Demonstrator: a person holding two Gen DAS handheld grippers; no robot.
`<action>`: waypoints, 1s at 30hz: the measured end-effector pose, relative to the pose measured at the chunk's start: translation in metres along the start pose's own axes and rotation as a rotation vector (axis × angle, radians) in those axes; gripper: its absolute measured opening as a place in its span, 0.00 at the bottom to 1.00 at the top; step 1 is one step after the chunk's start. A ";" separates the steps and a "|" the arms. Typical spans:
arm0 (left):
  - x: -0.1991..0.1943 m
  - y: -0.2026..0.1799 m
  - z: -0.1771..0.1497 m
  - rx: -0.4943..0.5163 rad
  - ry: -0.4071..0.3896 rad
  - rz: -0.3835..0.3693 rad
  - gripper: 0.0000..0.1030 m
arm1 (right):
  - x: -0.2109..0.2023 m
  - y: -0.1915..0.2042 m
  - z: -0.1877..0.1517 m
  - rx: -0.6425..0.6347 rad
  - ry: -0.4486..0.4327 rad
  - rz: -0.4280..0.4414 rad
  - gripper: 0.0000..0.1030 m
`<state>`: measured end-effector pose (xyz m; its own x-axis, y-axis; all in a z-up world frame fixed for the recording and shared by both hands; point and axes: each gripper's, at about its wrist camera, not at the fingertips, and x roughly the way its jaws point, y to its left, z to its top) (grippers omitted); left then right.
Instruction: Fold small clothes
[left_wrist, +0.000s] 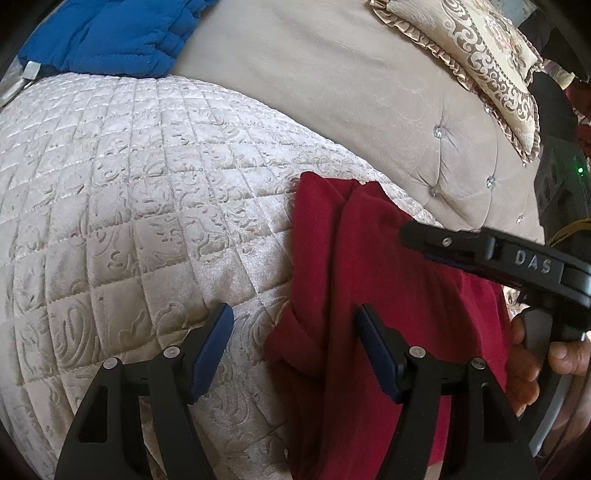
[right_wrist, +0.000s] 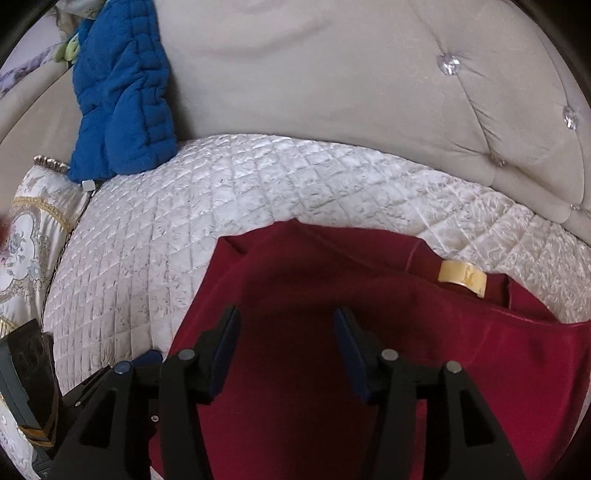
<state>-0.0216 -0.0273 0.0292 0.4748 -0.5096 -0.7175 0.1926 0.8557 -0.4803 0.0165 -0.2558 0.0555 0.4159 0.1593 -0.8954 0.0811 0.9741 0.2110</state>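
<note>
Both grippers (left_wrist: 295, 354) (right_wrist: 286, 350) agape, empty, low over red garment (right_wrist: 332, 369).

The right claw (right_wrist: 286, 347) hangs agape over a red garment (right_wrist: 295, 280), apparently not touching.

Left claw (left_wrist: 295, 347) gaping, right claw (right_wrist: 286, 350) gaping

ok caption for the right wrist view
Open right gripper poised over a red garment spread on a quilted cushion.
</note>
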 end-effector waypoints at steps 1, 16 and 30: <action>0.000 0.001 0.000 -0.008 -0.002 -0.009 0.50 | 0.003 0.001 0.000 0.003 0.009 0.002 0.56; -0.003 0.007 0.002 -0.094 -0.030 -0.245 0.42 | 0.031 0.019 0.030 0.015 0.137 0.105 0.77; -0.015 -0.016 0.006 0.011 -0.091 -0.335 0.34 | 0.070 0.037 0.053 -0.035 0.313 0.056 0.86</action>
<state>-0.0262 -0.0327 0.0508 0.4585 -0.7528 -0.4724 0.3600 0.6433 -0.6757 0.0970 -0.2175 0.0218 0.1194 0.2492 -0.9611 0.0327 0.9665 0.2547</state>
